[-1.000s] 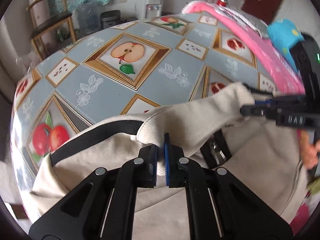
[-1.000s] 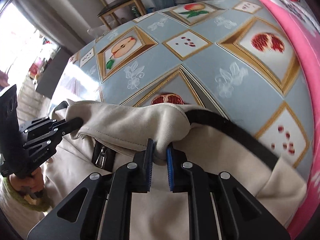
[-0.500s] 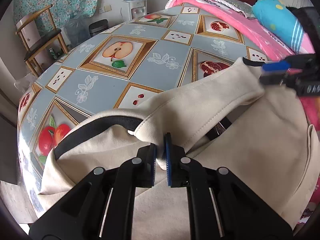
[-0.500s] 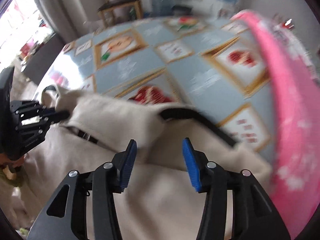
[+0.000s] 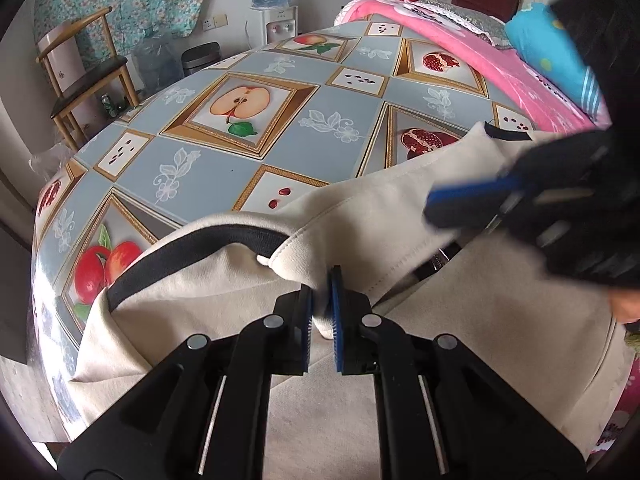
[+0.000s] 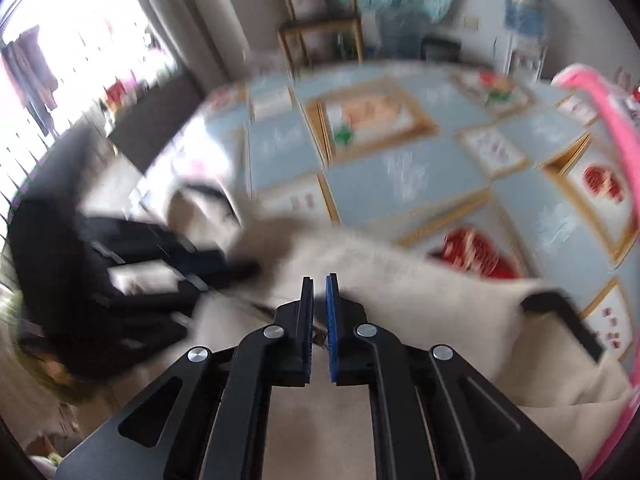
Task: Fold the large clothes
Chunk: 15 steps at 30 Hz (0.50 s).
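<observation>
Pinching a fold of cream fabric between its blue-padded jaws, the left gripper (image 5: 320,304) holds a large beige garment (image 5: 400,208) that lies across the near half of a table (image 5: 256,168), spreading from about 8 o'clock to 4 o'clock in the left wrist view. The right gripper (image 6: 319,304) is caught in motion blur; its jaws have just been closing and now stand clenched almost together, and whether any cloth is caught between them cannot be told from the smeared frame. In the left wrist view it appears at 3 o'clock, hovering over the garment's upper edge. The garment looks like thick, soft fleece with stitched seams, a black ribbed band (image 5: 192,256) curving at 9 o'clock and a metal zip pull (image 5: 440,258) showing in a gap near centre. Such cloth should be light but floppy, draping and sagging wherever unsupported, so a hold at hems or corners, spread well apart, seems best. Beneath it, a glossy oilcloth (image 5: 352,92) printed with apples and pomegranates looks slick enough to let the fabric slide. A pink blanket (image 5: 500,64) lies at 1 o'clock.
</observation>
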Tool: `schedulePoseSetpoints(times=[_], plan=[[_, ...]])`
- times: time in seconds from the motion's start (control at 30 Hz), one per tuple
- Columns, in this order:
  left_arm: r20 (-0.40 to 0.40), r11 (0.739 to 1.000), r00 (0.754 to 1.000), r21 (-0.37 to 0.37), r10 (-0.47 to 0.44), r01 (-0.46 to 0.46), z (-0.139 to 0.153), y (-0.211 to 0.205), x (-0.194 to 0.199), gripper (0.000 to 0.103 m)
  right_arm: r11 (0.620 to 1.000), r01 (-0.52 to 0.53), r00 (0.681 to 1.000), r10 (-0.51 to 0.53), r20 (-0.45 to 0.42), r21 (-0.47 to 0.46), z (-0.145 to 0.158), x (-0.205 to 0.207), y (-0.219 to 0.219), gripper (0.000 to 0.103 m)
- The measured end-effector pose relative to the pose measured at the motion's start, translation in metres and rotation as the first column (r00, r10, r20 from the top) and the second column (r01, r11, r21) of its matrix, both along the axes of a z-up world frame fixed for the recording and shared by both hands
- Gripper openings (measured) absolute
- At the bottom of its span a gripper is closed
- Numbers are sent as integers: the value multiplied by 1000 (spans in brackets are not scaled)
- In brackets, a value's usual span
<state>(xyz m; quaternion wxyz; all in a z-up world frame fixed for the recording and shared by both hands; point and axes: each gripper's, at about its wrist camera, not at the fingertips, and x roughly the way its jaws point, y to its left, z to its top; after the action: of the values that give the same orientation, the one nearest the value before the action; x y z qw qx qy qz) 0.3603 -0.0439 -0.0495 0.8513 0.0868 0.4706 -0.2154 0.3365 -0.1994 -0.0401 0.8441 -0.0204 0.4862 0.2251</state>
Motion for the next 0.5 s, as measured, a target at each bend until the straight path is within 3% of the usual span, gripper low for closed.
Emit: schedulePoseSetpoints(times=[0.13, 0.27, 0.37, 0.43, 0.5], plan=[[-47, 989, 994, -107, 94, -99, 8, 34, 11, 19, 1000, -10, 1000, 10, -21, 13, 0, -1, -6, 3], [-58, 940, 969, -235, 241, -248, 26, 76, 19, 14, 1000, -18, 1000, 18, -8, -11, 0, -2, 0, 3], [-20, 937, 978, -281, 210, -207, 38, 73, 16, 14, 1000, -20, 1000, 20, -13, -7, 0, 0, 0, 3], [-46, 941, 990, -307, 135, -143, 37, 53, 15, 15, 1000, -20, 1000, 20, -11, -11, 0, -1, -1, 3], [-75, 955, 995, -286, 66, -85, 30, 27, 15, 15, 1000, -21, 1000, 21, -4, -21, -1, 0, 1, 3]])
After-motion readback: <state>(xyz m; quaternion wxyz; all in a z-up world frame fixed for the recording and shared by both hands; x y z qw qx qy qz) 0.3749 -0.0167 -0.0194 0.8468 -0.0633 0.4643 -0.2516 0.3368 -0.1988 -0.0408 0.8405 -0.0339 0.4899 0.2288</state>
